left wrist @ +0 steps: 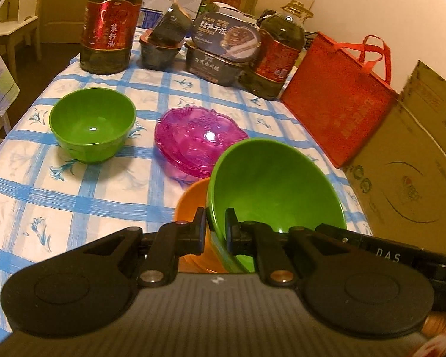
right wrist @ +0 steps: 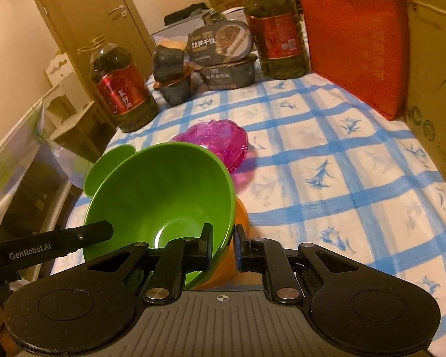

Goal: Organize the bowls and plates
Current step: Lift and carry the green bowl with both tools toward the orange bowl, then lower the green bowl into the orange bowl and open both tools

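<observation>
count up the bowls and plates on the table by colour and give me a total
Green bowls: 2, one loose, one held by both tongs
Orange bowl: 1, under the held green one
Pink plates: a stack, count unclear, taken as 1
Total: 4

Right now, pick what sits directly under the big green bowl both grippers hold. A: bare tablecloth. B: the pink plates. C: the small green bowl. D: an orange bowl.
D: the orange bowl shows just beneath the big green bowl, whose rim the left gripper and right gripper each straddle.
</observation>
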{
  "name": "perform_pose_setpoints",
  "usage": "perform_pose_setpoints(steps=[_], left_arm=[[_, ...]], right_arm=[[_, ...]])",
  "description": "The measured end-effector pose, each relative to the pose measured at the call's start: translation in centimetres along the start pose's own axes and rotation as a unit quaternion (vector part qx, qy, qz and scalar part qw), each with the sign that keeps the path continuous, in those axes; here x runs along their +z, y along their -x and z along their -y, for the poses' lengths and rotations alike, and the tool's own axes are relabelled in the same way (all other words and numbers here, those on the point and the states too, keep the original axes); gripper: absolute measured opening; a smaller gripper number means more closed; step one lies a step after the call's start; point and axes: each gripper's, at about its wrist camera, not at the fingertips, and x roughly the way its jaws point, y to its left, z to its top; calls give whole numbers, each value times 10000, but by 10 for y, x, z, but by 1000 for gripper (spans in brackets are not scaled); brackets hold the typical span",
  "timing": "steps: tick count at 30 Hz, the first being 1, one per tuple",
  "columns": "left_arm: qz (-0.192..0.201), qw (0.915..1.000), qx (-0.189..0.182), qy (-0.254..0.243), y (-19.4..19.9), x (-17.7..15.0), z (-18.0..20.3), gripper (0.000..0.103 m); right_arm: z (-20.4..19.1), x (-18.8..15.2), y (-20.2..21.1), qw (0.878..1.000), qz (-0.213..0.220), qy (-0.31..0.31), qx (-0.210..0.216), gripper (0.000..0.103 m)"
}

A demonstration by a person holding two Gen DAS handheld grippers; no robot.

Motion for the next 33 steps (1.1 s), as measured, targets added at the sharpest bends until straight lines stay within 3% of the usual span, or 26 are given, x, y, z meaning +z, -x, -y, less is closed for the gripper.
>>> perform_pose_setpoints(steps=[33], left_arm=[[-438,9987,250,-78,-57,-7,-19,11]], right_arm=[[-6,-8,-64,9959,-547,479,-532,15]])
